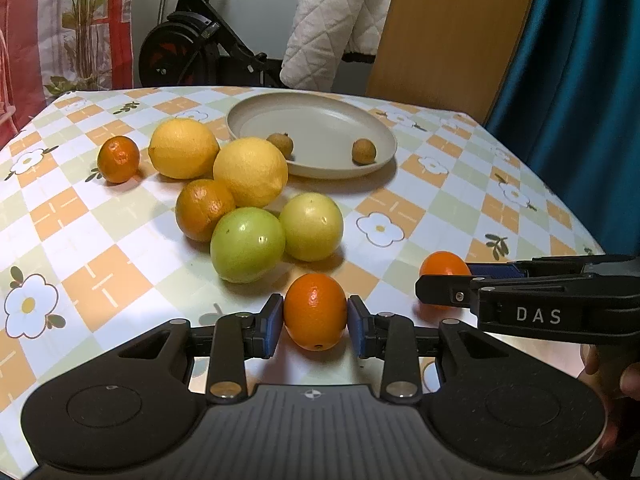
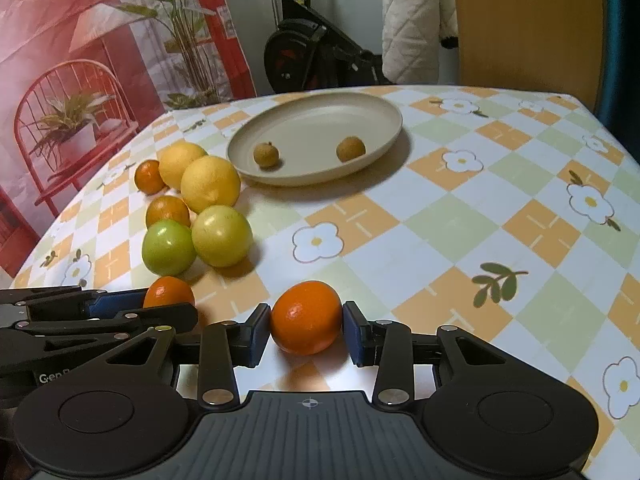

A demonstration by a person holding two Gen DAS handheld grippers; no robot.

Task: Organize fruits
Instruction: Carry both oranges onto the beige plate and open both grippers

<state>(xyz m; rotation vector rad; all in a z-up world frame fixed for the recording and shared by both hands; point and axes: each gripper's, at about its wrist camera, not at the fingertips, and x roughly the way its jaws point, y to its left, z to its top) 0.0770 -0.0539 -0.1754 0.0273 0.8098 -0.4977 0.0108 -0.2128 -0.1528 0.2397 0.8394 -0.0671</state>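
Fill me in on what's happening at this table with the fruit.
A person is sorting fruit with two handheld grippers. The left gripper is closed on a small orange, and the right gripper is closed on another small orange, both low over the table near its front. The beige plate holds only two small brown fruits so far. Two lemons, two green fruits and two more oranges sit clustered on the tablecloth.
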